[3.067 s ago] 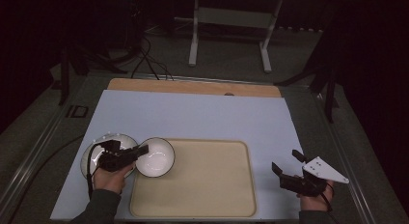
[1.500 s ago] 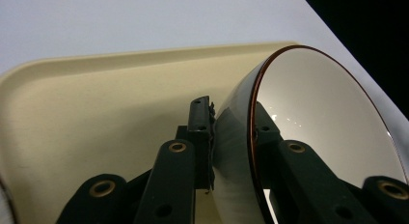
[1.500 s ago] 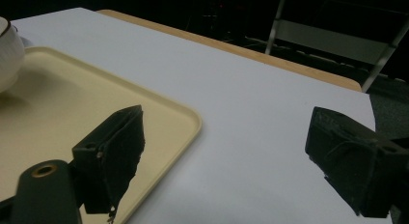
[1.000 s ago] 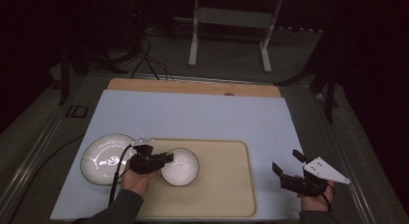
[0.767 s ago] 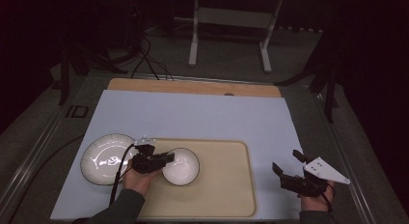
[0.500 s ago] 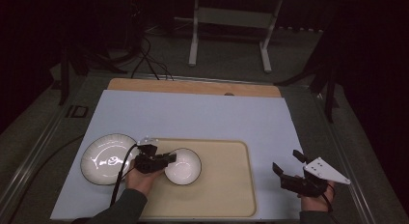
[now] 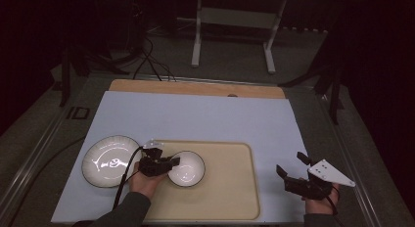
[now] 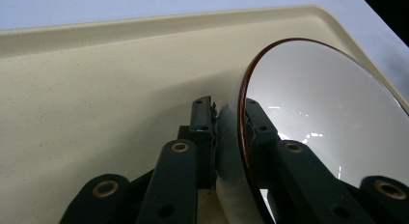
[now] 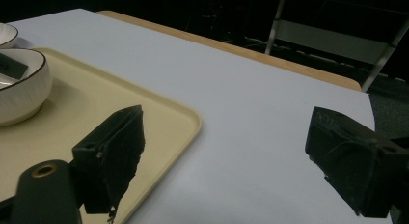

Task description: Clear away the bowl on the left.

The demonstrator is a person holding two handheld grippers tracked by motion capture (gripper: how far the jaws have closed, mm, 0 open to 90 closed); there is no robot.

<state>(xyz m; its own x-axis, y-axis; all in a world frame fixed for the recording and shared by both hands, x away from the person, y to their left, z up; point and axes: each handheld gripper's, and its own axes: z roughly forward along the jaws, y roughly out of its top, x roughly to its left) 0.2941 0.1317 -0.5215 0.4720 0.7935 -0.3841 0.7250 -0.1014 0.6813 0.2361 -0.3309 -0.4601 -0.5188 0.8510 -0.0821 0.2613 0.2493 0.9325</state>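
While your left gripper (image 7: 171,163) sat over the left part of the beige rectangular plastic tray (image 7: 230,188), its jaws were pinched on the rim of the small white ceramic bowl with a dark brown edge (image 7: 188,169). Left gripper view confirmed it: one jaw lay against the bowl's ribbed outer wall, the other inside against the glossy interior, rim clamped between them. The bowl (image 8: 313,118) was on the tray (image 8: 96,89), near its left end. Just left of the tray, on the pale blue table cover (image 7: 205,114), lay the large white round ceramic plate with a dark rim (image 7: 108,161), apart from the bowl. Your right gripper (image 7: 293,170) rested off the tray's right edge near the cover's front right corner, jaws spread wide with nothing between them; the right gripper view showed bare cover (image 9: 270,113) in the gap.
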